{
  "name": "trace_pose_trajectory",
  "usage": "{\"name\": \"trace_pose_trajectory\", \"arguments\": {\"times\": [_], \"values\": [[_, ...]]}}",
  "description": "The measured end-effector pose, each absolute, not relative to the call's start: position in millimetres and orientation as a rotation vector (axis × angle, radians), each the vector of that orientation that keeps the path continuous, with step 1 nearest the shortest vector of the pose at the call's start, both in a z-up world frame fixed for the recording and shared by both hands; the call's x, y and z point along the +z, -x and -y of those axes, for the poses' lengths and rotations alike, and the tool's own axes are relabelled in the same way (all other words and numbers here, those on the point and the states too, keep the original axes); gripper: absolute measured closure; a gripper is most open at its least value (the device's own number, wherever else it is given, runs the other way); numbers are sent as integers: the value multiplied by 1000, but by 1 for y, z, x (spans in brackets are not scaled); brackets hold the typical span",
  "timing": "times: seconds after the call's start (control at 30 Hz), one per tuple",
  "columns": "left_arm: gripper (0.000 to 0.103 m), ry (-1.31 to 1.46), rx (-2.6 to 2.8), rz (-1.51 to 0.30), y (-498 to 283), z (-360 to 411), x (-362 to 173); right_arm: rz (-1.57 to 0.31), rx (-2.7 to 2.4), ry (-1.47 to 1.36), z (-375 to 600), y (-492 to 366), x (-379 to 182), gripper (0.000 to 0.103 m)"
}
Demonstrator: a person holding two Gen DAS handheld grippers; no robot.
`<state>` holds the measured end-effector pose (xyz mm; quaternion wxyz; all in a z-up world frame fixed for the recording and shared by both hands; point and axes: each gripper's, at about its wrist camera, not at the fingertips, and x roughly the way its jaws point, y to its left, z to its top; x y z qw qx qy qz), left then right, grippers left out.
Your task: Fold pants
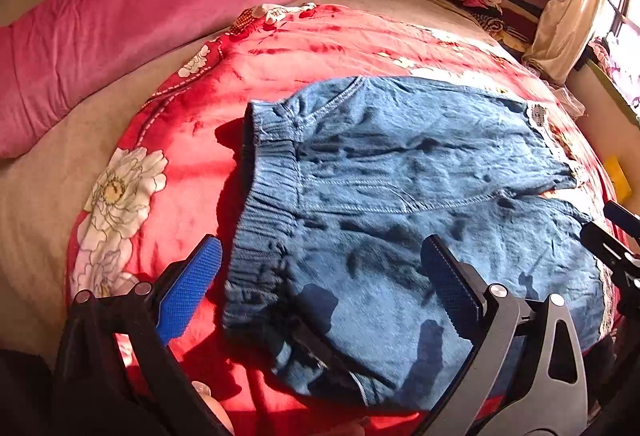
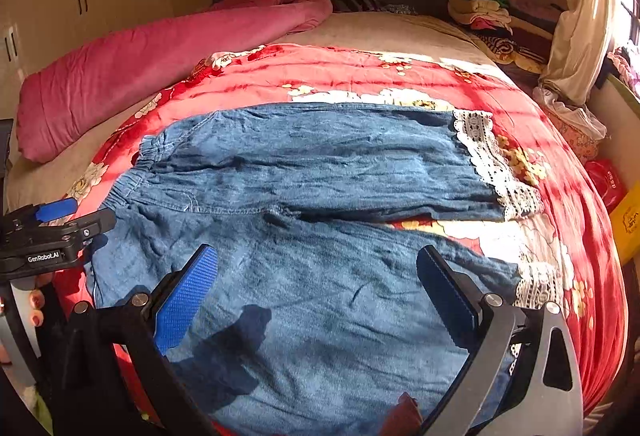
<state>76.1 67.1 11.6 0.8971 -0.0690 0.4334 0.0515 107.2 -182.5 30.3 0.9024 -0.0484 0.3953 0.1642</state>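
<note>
Blue denim pants [image 1: 400, 163] [image 2: 320, 155] lie spread flat on a red floral blanket [image 1: 280, 67] [image 2: 360, 75], both legs pointing right. The elastic waistband [image 1: 264, 195] is at the left, and white lace hems [image 2: 484, 147] end the legs. My left gripper [image 1: 322, 248] hovers open over the near waistband corner, its left finger past the pants' edge above the blanket. It also shows at the left edge of the right wrist view as the left gripper [image 2: 92, 213]. My right gripper [image 2: 318, 256] is open above the near leg, holding nothing, and shows as the right gripper [image 1: 612, 224] in the left wrist view.
A rolled pink quilt [image 2: 160, 67] lies along the bed's far left. Folded clothes [image 2: 484, 7] are stacked at the head on the right, beside a curtain [image 2: 580, 35]. A red bag [image 2: 604, 183] and a yellow object [image 2: 628, 220] sit off the bed's right side.
</note>
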Motion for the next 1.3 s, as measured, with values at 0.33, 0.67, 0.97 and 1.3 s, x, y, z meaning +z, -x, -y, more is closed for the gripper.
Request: {"name": "trace_pose_trajectory", "arguments": {"times": [0.33,0.67,0.97,1.3], "values": [[9,140,80,-960,-168,-121,0,-934,470,136,151,-228,33,4],[48,68,-37,-1018,-224,-119,-36,-1012,592,319,101,-312,-2,4],[70,150,-127,-905,-218,-132,-25,-978,680,542,50,-338,-25,4],[70,132,-162,-844,-204,-133,-6,-981,816,493,53,-303,-5,100]]}}
